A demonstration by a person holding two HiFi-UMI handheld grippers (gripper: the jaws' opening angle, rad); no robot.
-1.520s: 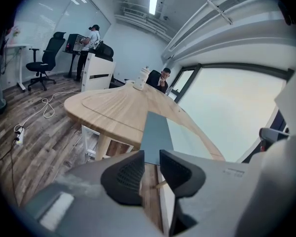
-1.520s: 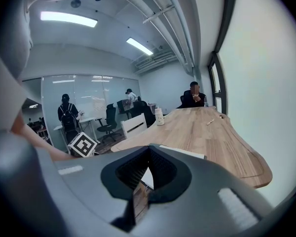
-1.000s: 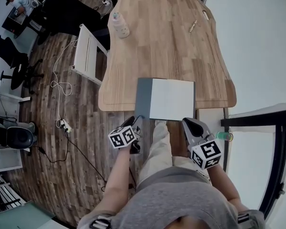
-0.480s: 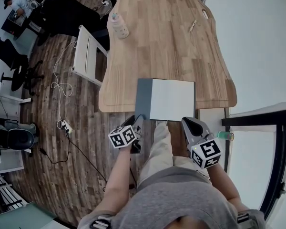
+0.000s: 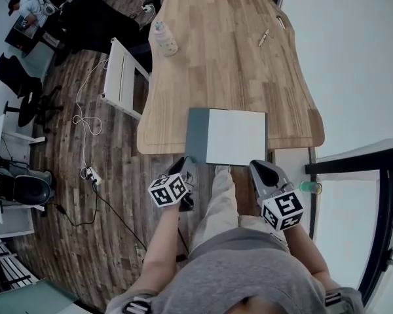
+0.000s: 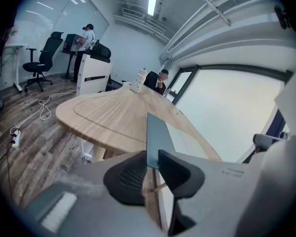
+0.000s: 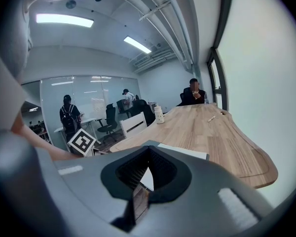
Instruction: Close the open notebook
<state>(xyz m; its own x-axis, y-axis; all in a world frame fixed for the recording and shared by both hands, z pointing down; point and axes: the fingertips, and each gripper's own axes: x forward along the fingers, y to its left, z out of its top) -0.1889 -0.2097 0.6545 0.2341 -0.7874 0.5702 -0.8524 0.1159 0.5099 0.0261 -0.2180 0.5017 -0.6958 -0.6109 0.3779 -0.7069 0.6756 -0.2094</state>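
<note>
Notebook [image 5: 236, 137], long axis crosswise, cover [image 5: 196, 135] pinched by just-closed left gripper [image 5: 188, 164]; right gripper [image 5: 259, 169] closed

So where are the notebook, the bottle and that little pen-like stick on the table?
notebook [image 5: 236, 137], head view, middle of its white open page.
bottle [image 5: 166, 39], head view, its body below the cap.
pen-like stick [image 5: 265, 36], head view, middle of its length.

The notebook [image 5: 236, 137] has a white page and a slate-grey cover; the table [image 5: 216, 57] beneath is pale wood-grain, the floor [image 5: 118, 195] dark brown planks.
</note>
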